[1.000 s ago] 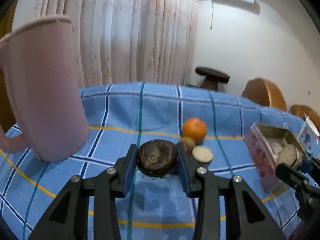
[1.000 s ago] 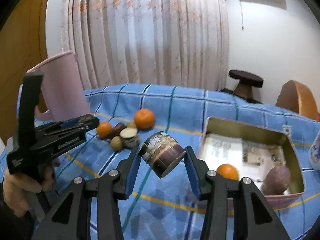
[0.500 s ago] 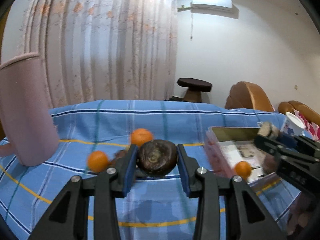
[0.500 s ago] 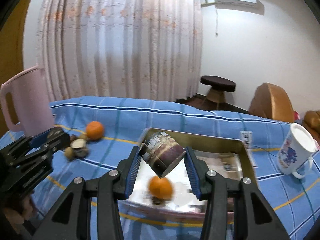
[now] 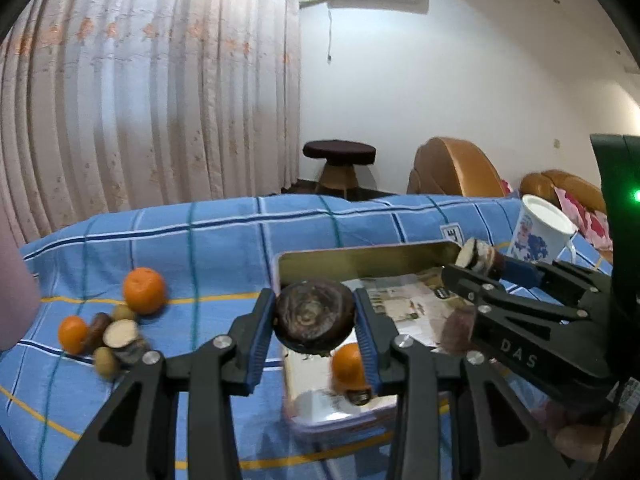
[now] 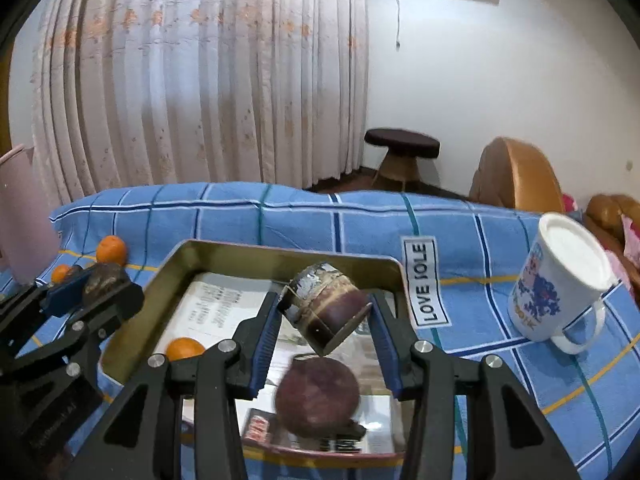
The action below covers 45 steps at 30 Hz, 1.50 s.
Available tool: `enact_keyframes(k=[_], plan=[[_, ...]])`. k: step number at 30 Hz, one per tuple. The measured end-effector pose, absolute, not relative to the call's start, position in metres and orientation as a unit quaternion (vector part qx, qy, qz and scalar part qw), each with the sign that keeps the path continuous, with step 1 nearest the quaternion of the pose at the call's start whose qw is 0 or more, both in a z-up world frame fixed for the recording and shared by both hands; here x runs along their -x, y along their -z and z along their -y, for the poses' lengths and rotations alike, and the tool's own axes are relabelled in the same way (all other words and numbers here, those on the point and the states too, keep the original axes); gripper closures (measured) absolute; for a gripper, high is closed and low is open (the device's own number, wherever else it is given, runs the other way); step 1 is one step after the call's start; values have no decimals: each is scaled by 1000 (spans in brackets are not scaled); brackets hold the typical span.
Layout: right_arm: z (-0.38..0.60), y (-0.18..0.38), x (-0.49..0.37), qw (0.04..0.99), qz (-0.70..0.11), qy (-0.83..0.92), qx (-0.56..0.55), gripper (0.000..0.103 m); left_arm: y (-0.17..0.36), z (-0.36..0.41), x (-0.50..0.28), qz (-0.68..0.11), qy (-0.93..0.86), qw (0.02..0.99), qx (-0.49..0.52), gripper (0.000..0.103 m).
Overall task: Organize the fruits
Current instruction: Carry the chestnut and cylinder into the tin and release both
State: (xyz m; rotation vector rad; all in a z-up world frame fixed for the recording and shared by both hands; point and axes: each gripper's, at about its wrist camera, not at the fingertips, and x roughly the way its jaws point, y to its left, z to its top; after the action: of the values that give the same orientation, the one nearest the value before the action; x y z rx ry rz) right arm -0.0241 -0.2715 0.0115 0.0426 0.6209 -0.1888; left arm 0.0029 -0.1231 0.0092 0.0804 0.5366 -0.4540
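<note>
Blue checked cloth [image 5: 224, 248] covers the surface; pale curtains [image 5: 140, 92] hang behind.

We see a dark, round fruit [image 5: 314, 316] and a cut brown piece with a pale end [image 6: 326, 306], tilted, both above the metal tin [image 6: 192, 258]. Inside it lie a small orange [image 6: 184, 348] and a purple fruit [image 6: 318, 394]. More oranges [image 5: 144, 290] and cut pieces [image 5: 120, 332] cluster on the blue checked cloth [image 5: 224, 248].

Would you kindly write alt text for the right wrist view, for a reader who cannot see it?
The right gripper holds a dark, cut chunk of fruit between its blue-padded fingers, over a metal tray on a blue checked cloth. The tray holds an orange and a purple round fruit; a white mug stands to the right.
</note>
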Motion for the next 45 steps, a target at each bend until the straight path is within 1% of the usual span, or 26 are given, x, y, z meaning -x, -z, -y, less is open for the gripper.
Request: enact_keyframes(k=[6,12,17,22,25,26,27,28,29,30,32,39,45], plan=[[276,2,17,939,-336,71,-24,56,-1,142,-11,-288,221,930,-53,62],[273,4,18,939,-337,61,-19,56,6,152,-19,-319,213,921,-68,62],[285,7,15,939,-337,30,-67,56,10,150,-22,-334,204,918,-64,61],[294,9,15,933,-339,-4,-122,55,6,143,-19,-322,199,924,-52,55],[299,9,18,931,-335,-4,-142,55,5,144,-15,-319,204,924,-54,49],[301,8,19,931,-334,-2,-147,52,4,145,-14,-319,210,923,-55,39],[304,8,19,931,-330,-5,-154,43,4,147,-11,-317,226,919,-57,24],[306,7,21,932,-325,-11,-162,37,3,149,-7,-312,232,919,-61,16],[305,4,23,933,-316,-18,-169,30,1,151,-2,-301,221,925,-72,2],[304,2,24,935,-310,-21,-169,30,-2,153,3,-285,210,932,-82,0],[297,-5,28,943,-293,-22,-155,30,-5,154,8,-269,209,936,-95,0],[296,-22,46,966,-227,43,-120,30,-11,136,1,-267,174,945,-75,0],[293,-23,50,973,-193,73,-106,29,-12,112,-9,-256,128,956,-62,0]])
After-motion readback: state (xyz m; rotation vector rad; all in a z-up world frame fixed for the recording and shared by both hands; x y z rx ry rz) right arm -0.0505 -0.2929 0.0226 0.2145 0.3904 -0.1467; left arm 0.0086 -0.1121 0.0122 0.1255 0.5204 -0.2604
